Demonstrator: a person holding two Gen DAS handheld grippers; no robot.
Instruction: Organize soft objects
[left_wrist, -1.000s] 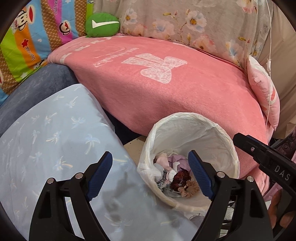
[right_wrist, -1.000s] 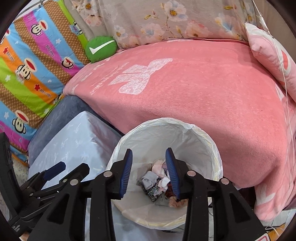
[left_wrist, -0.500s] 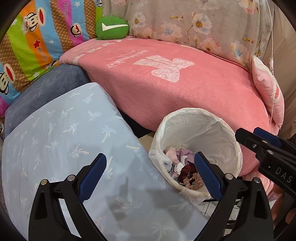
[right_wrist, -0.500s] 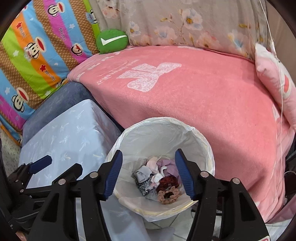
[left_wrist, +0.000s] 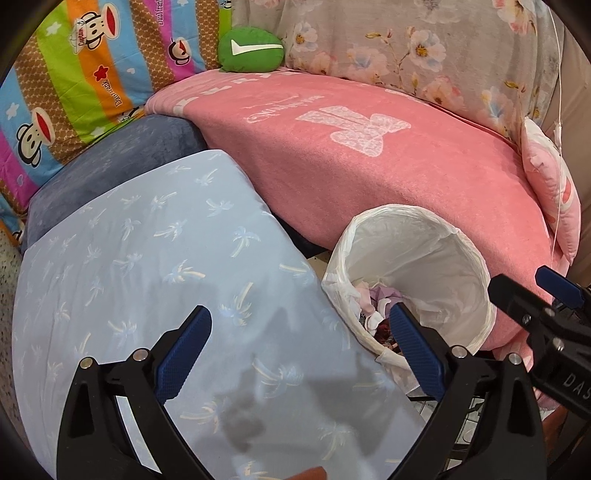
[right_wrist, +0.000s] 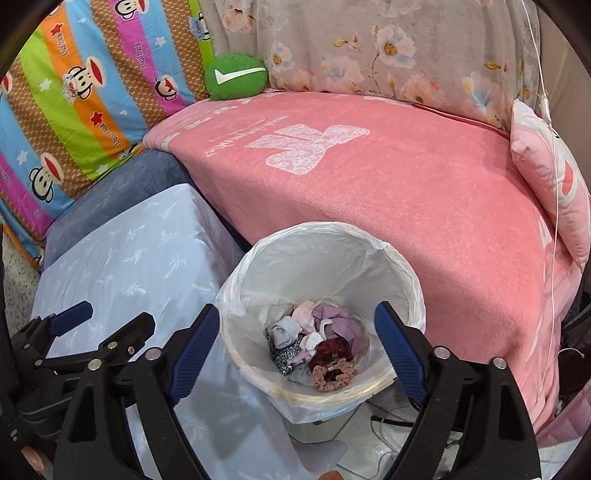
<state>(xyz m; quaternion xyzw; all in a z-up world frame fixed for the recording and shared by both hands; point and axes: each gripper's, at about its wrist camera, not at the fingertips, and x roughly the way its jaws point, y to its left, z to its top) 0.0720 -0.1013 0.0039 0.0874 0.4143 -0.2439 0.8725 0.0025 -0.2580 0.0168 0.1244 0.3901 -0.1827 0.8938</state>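
Note:
A white lined bin (right_wrist: 395, 273) stands on the floor by the sofa and holds several soft items: small socks, a dark red scrunchie (right_wrist: 332, 348) and a tan scrunchie (right_wrist: 332, 377). My right gripper (right_wrist: 293, 354) hangs open above the bin with nothing between its fingers. In the left wrist view the same bin (left_wrist: 424, 240) sits at lower right. My left gripper (left_wrist: 301, 352) is open and empty over a pale blue palm-print cushion (left_wrist: 140, 266). A green plush with a white tick (right_wrist: 236, 75) rests at the back of the sofa.
A pink blanket (right_wrist: 369, 192) covers the sofa seat. A floral cushion (right_wrist: 369, 48) and a striped monkey-print quilt (right_wrist: 74, 92) line the back. A pink pillow (right_wrist: 550, 184) leans at the right end. A dark blue cushion (left_wrist: 110, 162) lies beside the pale blue one.
Both grippers have pulled back and up from the bin. The right gripper's jaws have opened wider. The left gripper has drifted left over the pale blue cushion.

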